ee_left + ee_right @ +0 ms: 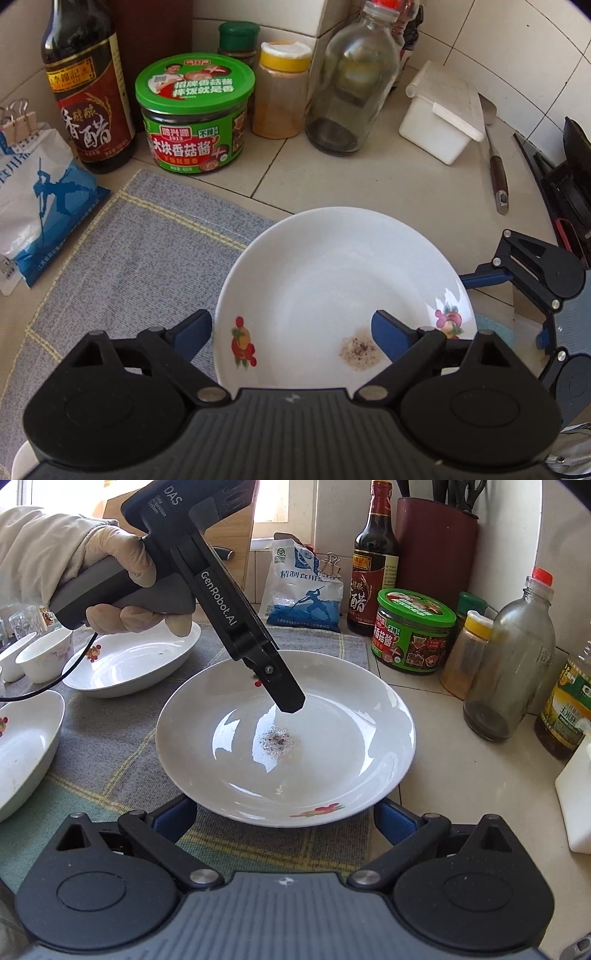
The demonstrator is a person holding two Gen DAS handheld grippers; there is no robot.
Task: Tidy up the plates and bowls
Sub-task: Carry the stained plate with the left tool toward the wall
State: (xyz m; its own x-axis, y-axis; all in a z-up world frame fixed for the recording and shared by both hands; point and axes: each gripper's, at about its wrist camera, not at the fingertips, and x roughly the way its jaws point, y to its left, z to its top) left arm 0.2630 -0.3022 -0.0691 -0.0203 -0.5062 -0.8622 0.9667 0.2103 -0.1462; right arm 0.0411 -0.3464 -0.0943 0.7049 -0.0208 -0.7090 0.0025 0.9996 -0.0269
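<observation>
White plate (332, 716) on grey mat (110, 746) near bench's back edge, left gripper (291, 328) fingers apart astride its rim, right gripper (284, 821) fingers apart before it

Three white plates (286, 738), two small bowls (46, 655), three bottles (373, 561), three jars (413, 631).

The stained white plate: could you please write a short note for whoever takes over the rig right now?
Left claw: open, one finger over the stained plate, the other outside its rim.
Right claw: open at the plate's near rim, gripping nothing.
Second plate, third plate and small bowls sit apart on the mat.
Done: nothing stacked yet.
Left: probably grip this plate, then stack everything.
</observation>
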